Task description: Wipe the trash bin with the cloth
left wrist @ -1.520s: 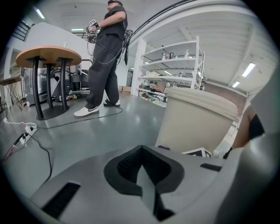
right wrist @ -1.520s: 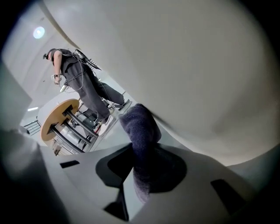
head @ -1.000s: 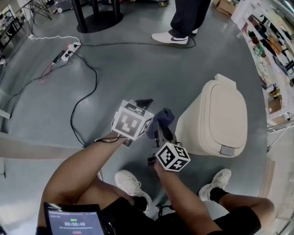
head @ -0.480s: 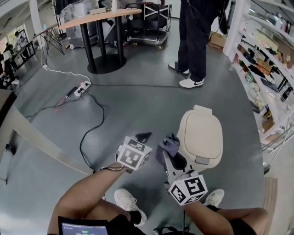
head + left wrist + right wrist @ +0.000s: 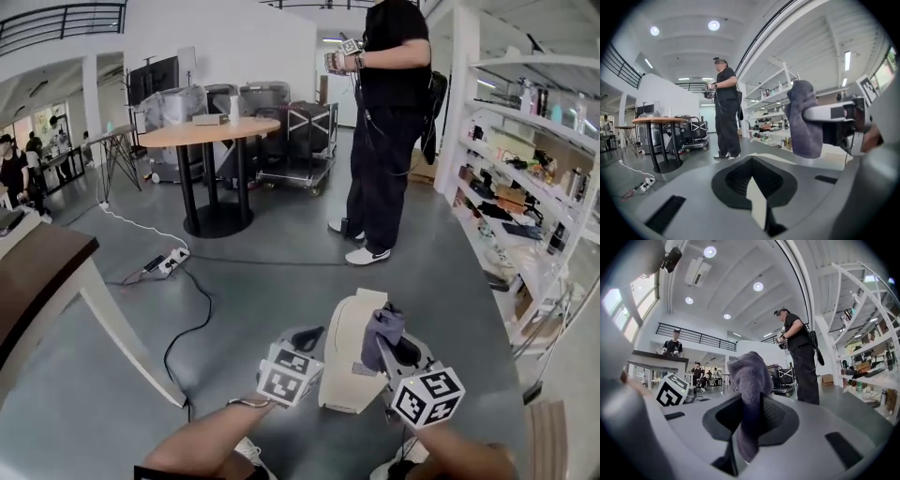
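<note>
1 cloth (image 5: 382,327) clamped by right hand-held gripper (image 5: 749,425) possibly brushes bin (image 5: 339,367) rim.

The head camera looked forward and down over the floor (image 5: 281,281), with the left tool (image 5: 306,337) and right tool (image 5: 387,342) close under its lower edge. Each tool's camera looked nearly level along its own jaws, seemingly facing much the same way. All three shared the standing person (image 5: 380,122) and the shelves (image 5: 520,192).
</note>
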Demonstrator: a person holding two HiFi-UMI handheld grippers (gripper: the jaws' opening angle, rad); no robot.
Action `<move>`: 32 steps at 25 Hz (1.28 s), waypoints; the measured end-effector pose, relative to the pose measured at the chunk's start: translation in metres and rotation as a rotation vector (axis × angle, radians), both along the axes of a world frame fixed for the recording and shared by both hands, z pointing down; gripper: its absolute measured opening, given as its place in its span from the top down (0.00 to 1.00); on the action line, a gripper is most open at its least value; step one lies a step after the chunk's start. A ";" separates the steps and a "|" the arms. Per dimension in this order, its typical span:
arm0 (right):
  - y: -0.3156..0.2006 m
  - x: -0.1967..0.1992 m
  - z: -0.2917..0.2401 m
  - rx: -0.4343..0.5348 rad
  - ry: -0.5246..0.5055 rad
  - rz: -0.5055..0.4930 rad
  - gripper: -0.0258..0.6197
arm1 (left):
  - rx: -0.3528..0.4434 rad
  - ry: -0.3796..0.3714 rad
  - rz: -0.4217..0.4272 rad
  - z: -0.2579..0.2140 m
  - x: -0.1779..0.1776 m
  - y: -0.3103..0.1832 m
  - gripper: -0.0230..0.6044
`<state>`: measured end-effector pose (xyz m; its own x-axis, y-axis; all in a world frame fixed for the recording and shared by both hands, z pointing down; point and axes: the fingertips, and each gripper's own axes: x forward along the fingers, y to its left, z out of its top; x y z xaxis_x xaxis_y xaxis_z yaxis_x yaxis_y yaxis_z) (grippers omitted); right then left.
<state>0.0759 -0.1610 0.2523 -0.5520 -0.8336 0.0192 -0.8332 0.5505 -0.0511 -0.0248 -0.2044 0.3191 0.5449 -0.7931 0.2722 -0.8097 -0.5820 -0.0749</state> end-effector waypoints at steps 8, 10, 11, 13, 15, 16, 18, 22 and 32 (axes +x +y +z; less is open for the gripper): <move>0.017 0.076 0.013 0.020 0.144 0.075 0.84 | 0.102 0.151 -0.002 -0.059 0.064 0.040 0.97; 0.016 0.090 0.011 0.026 0.128 0.103 0.84 | 0.129 0.161 -0.006 -0.067 0.073 0.049 0.97; 0.013 0.094 0.009 0.031 0.127 0.114 0.84 | 0.137 0.168 -0.010 -0.070 0.075 0.054 0.97; 0.008 0.097 0.002 0.042 0.139 0.130 0.84 | 0.146 0.165 -0.013 -0.070 0.079 0.061 0.97; 0.007 0.101 0.000 0.049 0.162 0.139 0.84 | 0.143 0.150 -0.018 -0.063 0.084 0.066 0.97; 0.008 0.104 -0.002 0.051 0.164 0.143 0.84 | 0.138 0.147 -0.023 -0.060 0.086 0.067 0.97; 0.012 0.112 -0.007 0.046 0.134 0.149 0.84 | 0.128 0.149 -0.035 -0.056 0.088 0.069 0.97; 0.026 0.122 -0.013 0.023 0.063 0.155 0.84 | 0.112 0.175 -0.053 -0.057 0.085 0.070 0.97; 0.045 0.122 -0.004 0.028 0.102 0.177 0.85 | 0.101 0.150 -0.034 -0.046 0.096 0.068 0.97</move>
<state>0.1979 -0.1157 0.2482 -0.3928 -0.9186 0.0432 -0.9173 0.3947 0.0521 0.0714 -0.1360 0.2736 0.5461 -0.8308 0.1080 -0.8351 -0.5500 -0.0084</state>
